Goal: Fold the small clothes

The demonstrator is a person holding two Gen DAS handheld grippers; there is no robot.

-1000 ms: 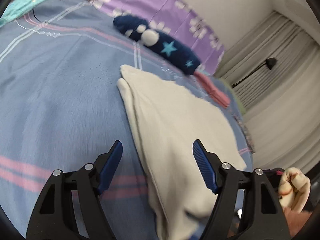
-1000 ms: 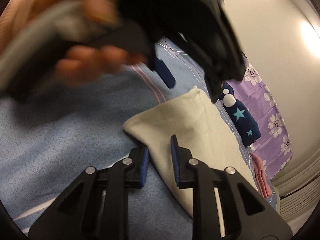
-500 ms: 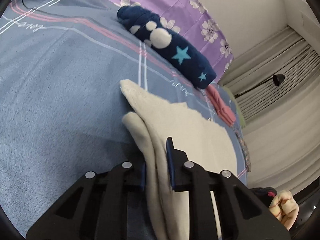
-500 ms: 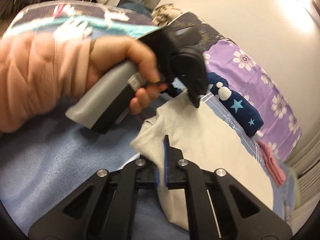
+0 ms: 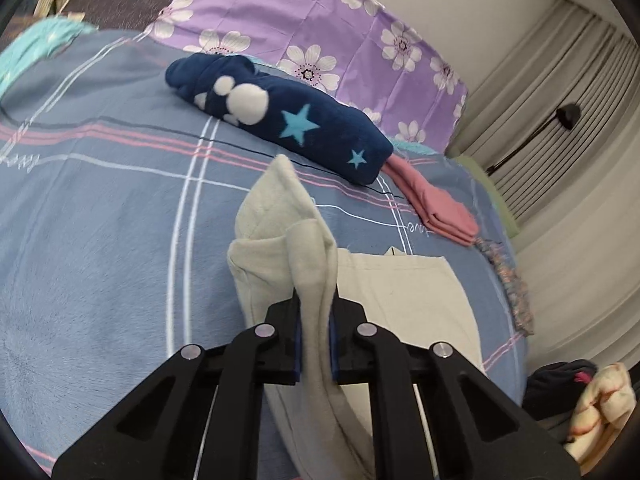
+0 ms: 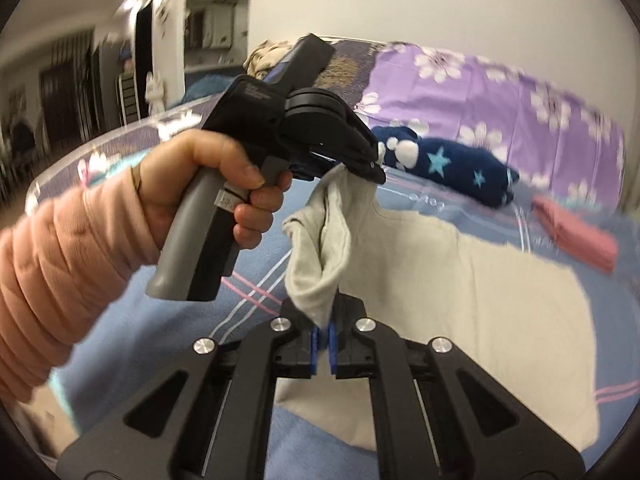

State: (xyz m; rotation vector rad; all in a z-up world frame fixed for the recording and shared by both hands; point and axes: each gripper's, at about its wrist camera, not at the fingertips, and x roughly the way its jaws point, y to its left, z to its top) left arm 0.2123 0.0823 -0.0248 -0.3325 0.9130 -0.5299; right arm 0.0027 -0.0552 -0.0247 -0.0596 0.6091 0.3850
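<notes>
Now cream garment (image 5: 316, 280) pinched between both tools (edge lifted).

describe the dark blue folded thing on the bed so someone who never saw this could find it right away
Start at the purple flowered pillow at the far edge of the blue plaid bedspread. Right in front of it lies the navy folded garment, a long roll. Unlike the plain pink folded piece beside it, it bears white blobs and light blue stars.
</notes>
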